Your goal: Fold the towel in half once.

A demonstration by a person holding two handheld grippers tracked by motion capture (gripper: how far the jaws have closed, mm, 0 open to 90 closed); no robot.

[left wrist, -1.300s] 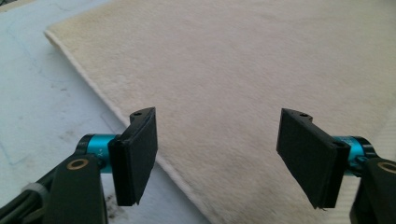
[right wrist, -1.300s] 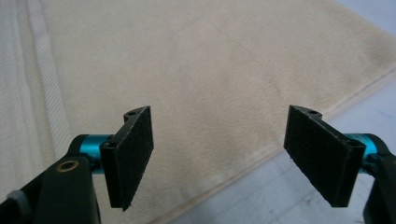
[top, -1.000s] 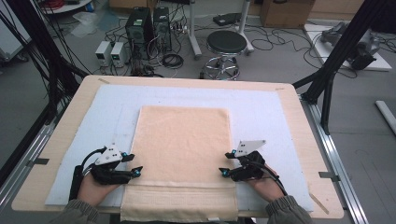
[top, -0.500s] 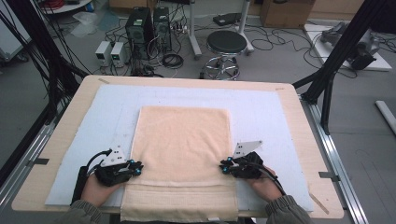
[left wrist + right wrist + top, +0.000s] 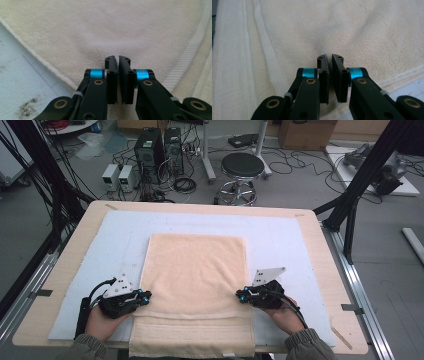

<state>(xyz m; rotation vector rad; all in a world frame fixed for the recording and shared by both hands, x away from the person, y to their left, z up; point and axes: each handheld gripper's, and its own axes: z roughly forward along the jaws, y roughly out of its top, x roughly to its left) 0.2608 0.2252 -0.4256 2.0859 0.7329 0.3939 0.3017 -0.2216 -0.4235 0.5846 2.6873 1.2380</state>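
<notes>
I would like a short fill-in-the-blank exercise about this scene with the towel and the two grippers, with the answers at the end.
1. The towel on the table is of a pale ____ colour.
2. The left gripper meets the towel at its ____ edge, seen from the person's side.
3. The jaws of the right gripper stand almost ____ over the cloth.
4. The towel lies on a light blue ____ that covers the wooden table.

Missing words: peach; left; shut; mat
</notes>
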